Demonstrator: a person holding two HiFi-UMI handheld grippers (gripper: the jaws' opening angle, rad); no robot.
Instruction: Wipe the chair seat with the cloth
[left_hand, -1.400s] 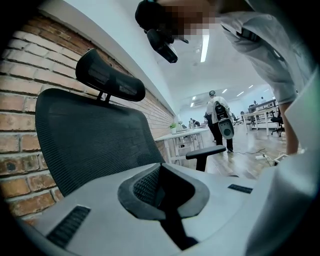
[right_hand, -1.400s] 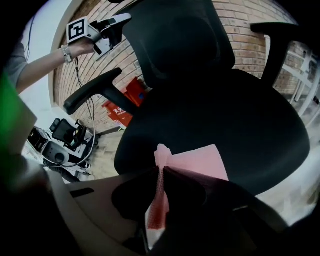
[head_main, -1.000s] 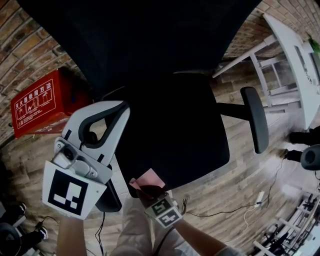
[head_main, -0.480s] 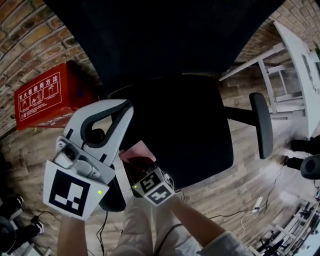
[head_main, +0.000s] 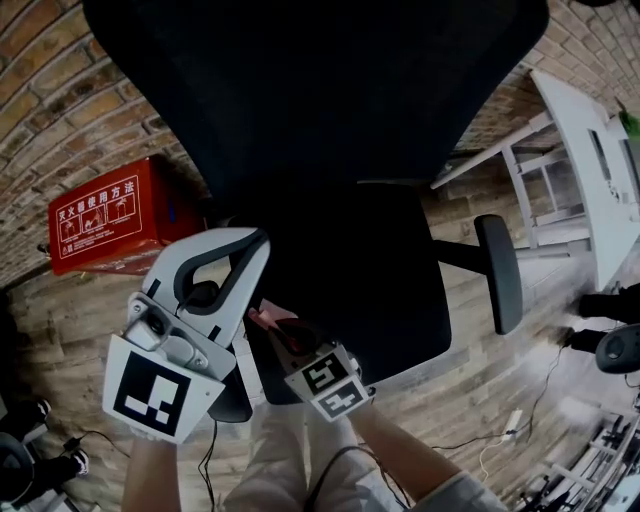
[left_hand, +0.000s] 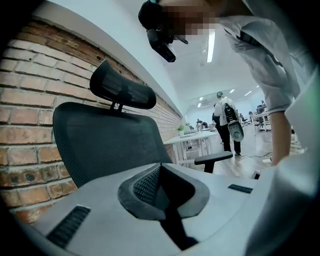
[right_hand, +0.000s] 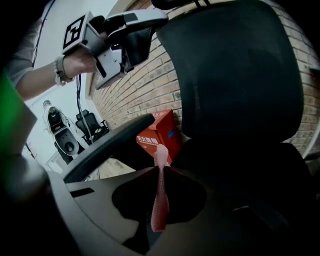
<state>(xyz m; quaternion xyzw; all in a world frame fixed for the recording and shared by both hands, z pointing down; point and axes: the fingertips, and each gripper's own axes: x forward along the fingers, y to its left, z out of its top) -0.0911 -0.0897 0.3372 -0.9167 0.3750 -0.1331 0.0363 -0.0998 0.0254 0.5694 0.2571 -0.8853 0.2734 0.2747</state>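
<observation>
The black office chair's seat (head_main: 360, 270) fills the middle of the head view, under its tall mesh back (head_main: 320, 90). My right gripper (head_main: 275, 325) is shut on a pink cloth (head_main: 264, 319) over the seat's front left corner. In the right gripper view the cloth (right_hand: 160, 195) hangs pinched between the jaws, in front of the chair back (right_hand: 235, 75). My left gripper (head_main: 257, 238) is held above the seat's left side, shut with nothing in it. In the left gripper view its tips (left_hand: 160, 166) meet before the chair back (left_hand: 105, 145).
A red box (head_main: 110, 215) with white print stands by the brick wall to the left. The chair's right armrest (head_main: 497, 270) sticks out at the right, the left armrest (head_main: 225, 395) lies under my left gripper. A white desk (head_main: 590, 150) and floor cables (head_main: 500, 425) are at the right.
My right gripper has carried the pink cloth from the seat's front middle to the left, close beside the left gripper. The left gripper has barely moved.
</observation>
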